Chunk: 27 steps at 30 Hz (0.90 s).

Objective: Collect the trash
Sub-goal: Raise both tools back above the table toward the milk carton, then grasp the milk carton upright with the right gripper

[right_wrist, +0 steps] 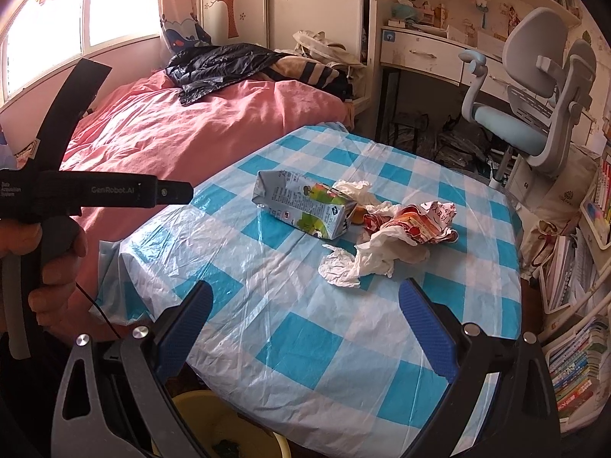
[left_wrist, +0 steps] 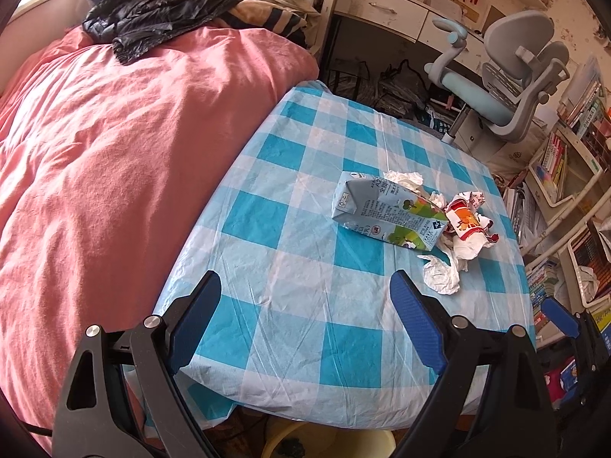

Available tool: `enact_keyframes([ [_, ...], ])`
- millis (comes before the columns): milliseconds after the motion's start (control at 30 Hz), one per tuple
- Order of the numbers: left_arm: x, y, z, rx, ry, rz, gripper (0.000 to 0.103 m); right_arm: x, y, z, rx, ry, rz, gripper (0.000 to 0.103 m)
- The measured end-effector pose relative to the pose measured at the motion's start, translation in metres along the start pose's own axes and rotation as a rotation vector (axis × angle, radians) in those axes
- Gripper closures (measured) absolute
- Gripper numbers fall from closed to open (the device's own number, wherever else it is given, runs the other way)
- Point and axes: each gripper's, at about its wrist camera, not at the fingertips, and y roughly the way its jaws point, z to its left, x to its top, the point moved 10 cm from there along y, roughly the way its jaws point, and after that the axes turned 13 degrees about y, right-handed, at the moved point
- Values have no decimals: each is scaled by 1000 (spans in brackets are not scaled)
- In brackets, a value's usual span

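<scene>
A flattened milk carton (left_wrist: 385,212) (right_wrist: 305,206) lies on its side on the blue-checked table (left_wrist: 305,324) (right_wrist: 305,343). Beside it to the right lie a crumpled red-and-white wrapper (left_wrist: 467,221) (right_wrist: 416,221) and crumpled white tissues (left_wrist: 443,273) (right_wrist: 355,263). My left gripper (left_wrist: 305,320) is open and empty above the table's near edge, short of the trash. My right gripper (right_wrist: 305,328) is open and empty, also near the front edge. One blue tip of the right gripper shows at the right of the left wrist view (left_wrist: 559,315).
A yellow bin (left_wrist: 328,441) (right_wrist: 225,423) stands under the table's near edge. A bed with a pink duvet (left_wrist: 114,152) (right_wrist: 172,129) runs along the left. A desk chair (left_wrist: 504,87) (right_wrist: 534,99) and bookshelves (left_wrist: 573,191) (right_wrist: 580,305) stand on the right.
</scene>
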Motion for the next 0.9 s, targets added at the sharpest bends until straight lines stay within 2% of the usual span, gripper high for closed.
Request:
enact_keyframes([
  [233,1,5,1,2,-1,13,16,3,10,-1,11,-11,10,9],
  [333,3,6,3,4,-8,16,16,17,28,3,-5,-78,18,9],
  [433,3,7,5,10,-19,17,16,41,52,16,16,-159,18,9],
  [500,3,8,10,13,-42,18,16,53,75,19,10,-181,45,9],
  [700,3,16,27,-20,-156,45,16,75,147,11,43,-83,160,9],
  [900,9,23,40,-41,-233,50,16,60,183,22,37,-197,267,9],
])
